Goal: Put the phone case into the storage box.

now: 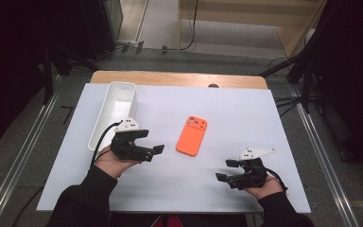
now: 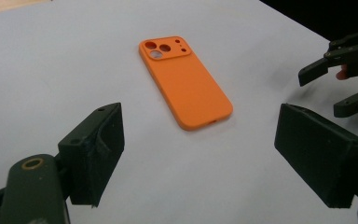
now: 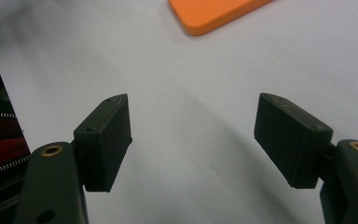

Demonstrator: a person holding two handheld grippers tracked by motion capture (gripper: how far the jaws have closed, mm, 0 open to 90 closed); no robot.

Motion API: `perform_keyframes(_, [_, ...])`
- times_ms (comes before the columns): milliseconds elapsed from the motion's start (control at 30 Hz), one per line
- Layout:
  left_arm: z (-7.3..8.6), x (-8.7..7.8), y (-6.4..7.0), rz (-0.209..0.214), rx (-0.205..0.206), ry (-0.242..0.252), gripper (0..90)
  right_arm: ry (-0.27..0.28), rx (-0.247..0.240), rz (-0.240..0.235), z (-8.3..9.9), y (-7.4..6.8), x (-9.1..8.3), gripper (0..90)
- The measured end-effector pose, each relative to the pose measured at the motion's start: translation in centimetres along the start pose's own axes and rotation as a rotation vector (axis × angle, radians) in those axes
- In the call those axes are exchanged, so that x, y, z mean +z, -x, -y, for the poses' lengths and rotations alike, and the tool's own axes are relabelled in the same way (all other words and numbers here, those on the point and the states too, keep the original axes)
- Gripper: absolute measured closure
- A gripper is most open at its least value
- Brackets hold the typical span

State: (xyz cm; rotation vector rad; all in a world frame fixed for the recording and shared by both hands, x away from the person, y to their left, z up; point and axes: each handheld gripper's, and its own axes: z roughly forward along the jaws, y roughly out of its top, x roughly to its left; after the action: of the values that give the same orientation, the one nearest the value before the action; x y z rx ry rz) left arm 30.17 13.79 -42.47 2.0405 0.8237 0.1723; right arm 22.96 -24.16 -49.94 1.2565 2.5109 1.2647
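An orange phone case [image 1: 192,135] lies back up in the middle of the white table top, camera cutouts at its far end. In the left gripper view the orange phone case [image 2: 184,81] lies ahead of the jaws. My left gripper [image 1: 152,142] hovers just left of the case, open, nothing between its jaws [image 2: 200,158]. My right gripper [image 1: 227,169] is held near the front right of the table, open and empty [image 3: 193,140]. A corner of the orange phone case [image 3: 214,14] shows at the top of the right gripper view.
A long white bin [image 1: 115,109] stands at the back left of the table top [image 1: 246,109], just behind my left hand. The right gripper's jaws [image 2: 340,79] appear at the right edge of the left gripper view. Beyond the table lie dark stands and floor.
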Motion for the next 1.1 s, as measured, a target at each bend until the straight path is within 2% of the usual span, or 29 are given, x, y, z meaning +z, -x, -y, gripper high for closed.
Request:
perform_keyframes(267, [-1.1, 1.0, 0.0, -0.013, 0.021, -0.018, 16.1, 0.004, -0.003, -0.001, 0.0, 0.1, 0.0, 26.2])
perform_keyframes(600, [-2.5, 2.4, 0.1, 0.001, 0.029, -0.028, 16.1, 0.003, 0.0, -0.003, 0.0, 0.1, 0.0, 26.1])
perform_keyframes(867, [-3.0, 4.0, -0.3, 0.014, -0.01, -0.041, 16.1, -0.002, -0.004, -0.005, -0.1, 0.0, 0.1, 26.1])
perform_keyframes(1033, [-3.6, 4.8, -0.2, -0.007, 0.002, -0.043, 16.1, -0.006, -0.009, -0.009, -0.2, -0.1, 0.3, 26.2])
perform_keyframes(1100, [-3.8, 5.1, -0.2, -0.01, -0.007, -0.041, 16.1, -0.007, -0.007, -0.011, -0.2, -0.2, 0.3, 26.2])
